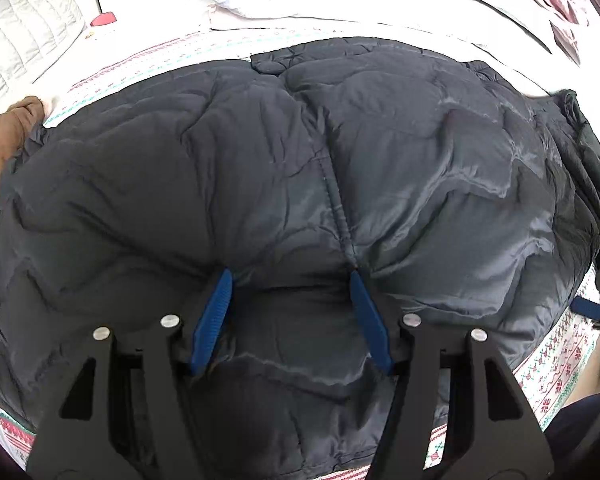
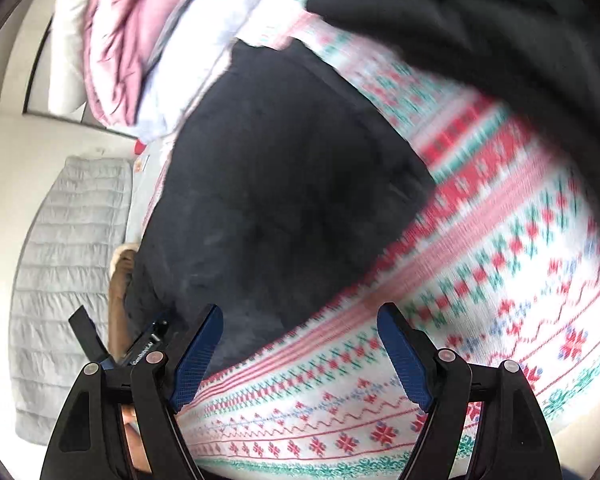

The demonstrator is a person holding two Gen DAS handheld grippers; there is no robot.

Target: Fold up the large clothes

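Note:
A large dark quilted puffer jacket (image 1: 300,152) lies spread on a patterned bedspread (image 1: 556,368), its zipper seam running up the middle. My left gripper (image 1: 290,276) is open, its blue pads resting down on the jacket near the lower end of the zipper, with padded fabric bulging between them. My right gripper (image 2: 300,316) is open and empty above the bedspread (image 2: 460,280), beside the jacket's edge (image 2: 276,184). The right wrist view is blurred by motion. The left gripper's black body shows at lower left of that view (image 2: 140,348).
A brown garment (image 1: 4,136) lies at the jacket's left. A grey quilted item (image 2: 68,272) lies beyond it. Pink and white bedding (image 2: 140,32) is piled at the far side. Another dark garment (image 2: 500,20) lies at the top right of the right wrist view.

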